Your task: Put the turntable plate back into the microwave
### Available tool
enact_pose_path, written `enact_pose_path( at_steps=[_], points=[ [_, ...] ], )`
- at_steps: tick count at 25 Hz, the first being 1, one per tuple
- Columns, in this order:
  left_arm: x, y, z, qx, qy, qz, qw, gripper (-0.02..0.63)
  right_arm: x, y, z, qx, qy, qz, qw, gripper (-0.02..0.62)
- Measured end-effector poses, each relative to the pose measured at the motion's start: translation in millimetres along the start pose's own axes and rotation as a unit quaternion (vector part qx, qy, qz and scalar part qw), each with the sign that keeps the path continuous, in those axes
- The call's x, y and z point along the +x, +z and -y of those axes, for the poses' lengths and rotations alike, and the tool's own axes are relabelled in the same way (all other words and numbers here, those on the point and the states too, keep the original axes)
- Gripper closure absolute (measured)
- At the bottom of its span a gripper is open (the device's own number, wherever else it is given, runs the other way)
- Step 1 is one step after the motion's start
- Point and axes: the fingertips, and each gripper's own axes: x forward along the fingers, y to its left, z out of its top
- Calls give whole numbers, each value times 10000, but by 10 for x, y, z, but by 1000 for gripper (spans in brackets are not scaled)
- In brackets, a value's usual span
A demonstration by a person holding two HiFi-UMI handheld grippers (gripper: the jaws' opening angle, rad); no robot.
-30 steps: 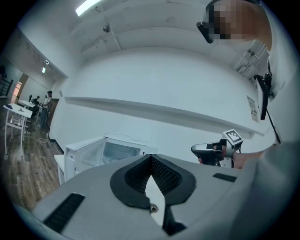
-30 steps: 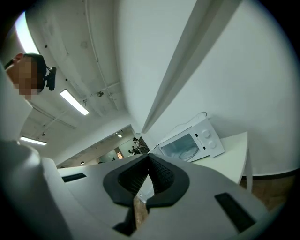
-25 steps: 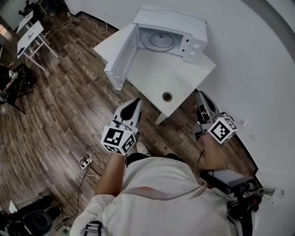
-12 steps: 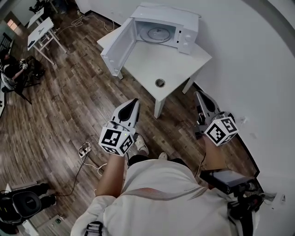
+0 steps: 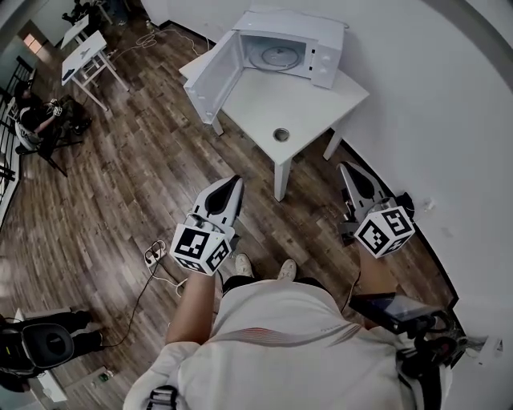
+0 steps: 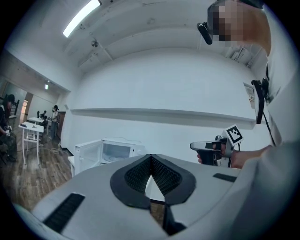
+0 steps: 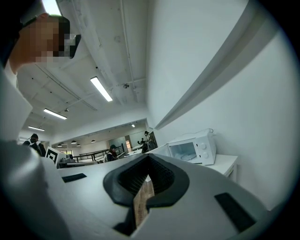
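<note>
You have one turntable plate (image 5: 276, 54), and it lies flat inside the one microwave (image 5: 300, 22), on the floor of its chamber. The chamber roof cuts off the far part of the plate in the head view. The microwave door (image 5: 210, 78) stands wide open to the left and reaches out past the left edge of the table (image 5: 317, 108). There is one such white table, and the microwave stands at its far corner, close to the wall (image 5: 433, 96). One small round thing (image 5: 280, 134) lies on the tabletop near the front corner. It is too small to tell what it is.

A wide stretch of wooden floor (image 5: 136, 176) lies between the table and your two grippers, which are well apart from it. The left gripper (image 5: 233, 183) has its jaws closed tip to tip, with nothing between them. The right gripper (image 5: 345, 167) is closed the same way and is also empty; the wall runs near it on the right side.

One power strip (image 5: 152, 255) with its cable lies on the floor just beside your left gripper's marker cube (image 5: 198, 247). Two more tables (image 5: 84, 56) stand far off at the upper left, and the picture edge cuts off the person sitting there (image 5: 36, 120).
</note>
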Motion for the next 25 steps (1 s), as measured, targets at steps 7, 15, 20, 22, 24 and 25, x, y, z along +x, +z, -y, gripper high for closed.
enact_pose_path(
  at_steps=[7,15,20,22,24,25],
  points=[
    [-36,80,-135,77,-116,52,9999,597,107,57,-109,-162,-256,85,9995,591],
    [-134,130,-359,34,-228,87,9997,597,260,37,-358,-205,-360,62,9991,591],
    [-186,125,-422,15,-231,75,9997,597,289,24,-429,-201,-370,44,9991,592],
    [-185,111,-439,23,-232,74,9997,597,300,5,-421,-192,-381,44,9991,592],
    [-182,96,-451,17,-229,73,9997,597,309,-15,-416,-187,-381,37,9991,592],
    [-180,95,-455,8,-230,76,9997,597,313,-20,-417,-183,-379,36,9991,591]
  ],
)
